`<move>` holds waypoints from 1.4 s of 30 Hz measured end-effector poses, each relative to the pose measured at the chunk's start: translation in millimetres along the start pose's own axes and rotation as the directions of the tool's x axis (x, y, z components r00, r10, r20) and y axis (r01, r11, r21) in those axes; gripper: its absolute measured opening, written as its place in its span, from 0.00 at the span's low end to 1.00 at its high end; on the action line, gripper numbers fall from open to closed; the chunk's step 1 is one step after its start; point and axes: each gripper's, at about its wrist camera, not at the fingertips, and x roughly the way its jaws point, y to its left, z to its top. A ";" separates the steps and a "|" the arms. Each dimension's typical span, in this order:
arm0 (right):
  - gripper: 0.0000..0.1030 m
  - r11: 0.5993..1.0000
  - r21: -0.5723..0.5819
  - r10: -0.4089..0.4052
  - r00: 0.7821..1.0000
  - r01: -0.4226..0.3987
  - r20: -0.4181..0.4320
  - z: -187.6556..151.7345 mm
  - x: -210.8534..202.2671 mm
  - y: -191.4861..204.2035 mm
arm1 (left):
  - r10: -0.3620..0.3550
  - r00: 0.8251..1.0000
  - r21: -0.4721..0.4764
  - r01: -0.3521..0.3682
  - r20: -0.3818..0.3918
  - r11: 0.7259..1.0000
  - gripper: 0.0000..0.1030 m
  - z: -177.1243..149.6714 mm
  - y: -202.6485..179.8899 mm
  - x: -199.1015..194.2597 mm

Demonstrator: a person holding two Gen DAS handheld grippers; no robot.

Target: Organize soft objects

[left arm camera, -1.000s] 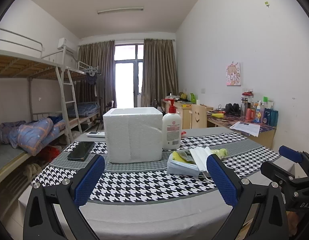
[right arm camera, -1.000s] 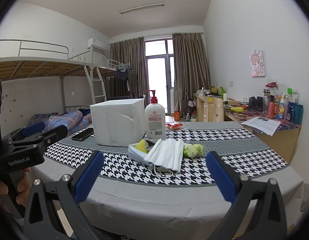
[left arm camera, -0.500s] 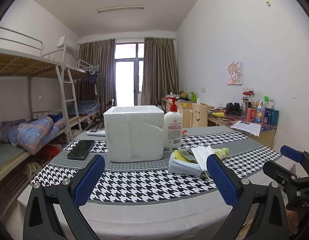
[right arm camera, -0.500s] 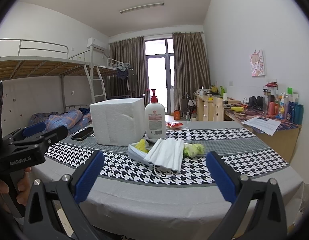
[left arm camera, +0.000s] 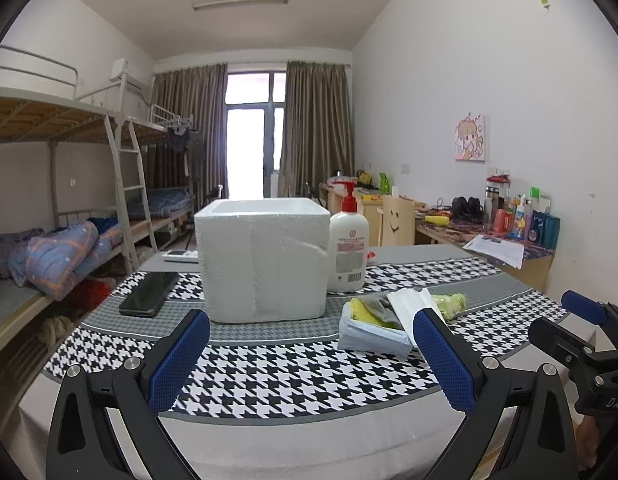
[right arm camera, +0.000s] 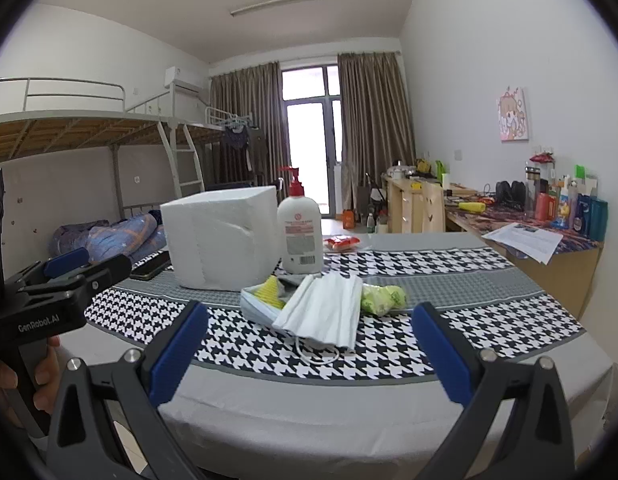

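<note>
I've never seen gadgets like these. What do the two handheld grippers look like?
Each gripper, left and right, is a black frame with silver bolts and two fingers faced with textured blue pads. White lettering marks their bodies. A bare hand grips the left one's black handle.

left wrist: low at desk [left arm camera: 309,432] near edge, facing window | right wrist: same, further right | shared: foam box [left arm camera: 265,258] [right arm camera: 223,236], bottle [left arm camera: 347,248] [right arm camera: 300,236]

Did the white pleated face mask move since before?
No. The white pleated face mask lies on the same pile beside the white foam box, as before.
</note>
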 end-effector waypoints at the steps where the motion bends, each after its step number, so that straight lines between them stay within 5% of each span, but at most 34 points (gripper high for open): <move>1: 1.00 1.000 0.002 0.000 1.000 0.000 -0.006 -0.1 3.2 -0.9 | -0.003 1.000 -0.001 0.003 -0.009 1.000 0.99 -0.1 0.1 3.7; 14: 1.00 1.000 0.011 0.004 0.995 -0.002 -0.103 -2.2 50.2 -7.1 | -0.050 0.991 0.006 0.051 -0.126 0.999 0.99 -2.2 -1.6 58.3; 26: 1.00 0.999 0.036 0.001 0.983 0.006 -0.185 -8.9 83.4 -18.0 | -0.090 0.964 0.035 0.102 -0.251 0.994 0.99 -2.2 -10.2 114.4; 34: 1.00 0.999 0.052 0.016 0.977 -0.004 -0.215 -5.4 100.3 -24.2 | -0.143 0.915 -0.038 0.139 -0.377 0.990 0.97 -4.5 -6.2 151.8; 42: 1.00 0.998 0.062 0.009 0.973 0.006 -0.229 -5.9 111.8 -30.1 | -0.156 0.890 -0.085 0.132 -0.429 0.988 0.88 -3.4 -1.1 174.1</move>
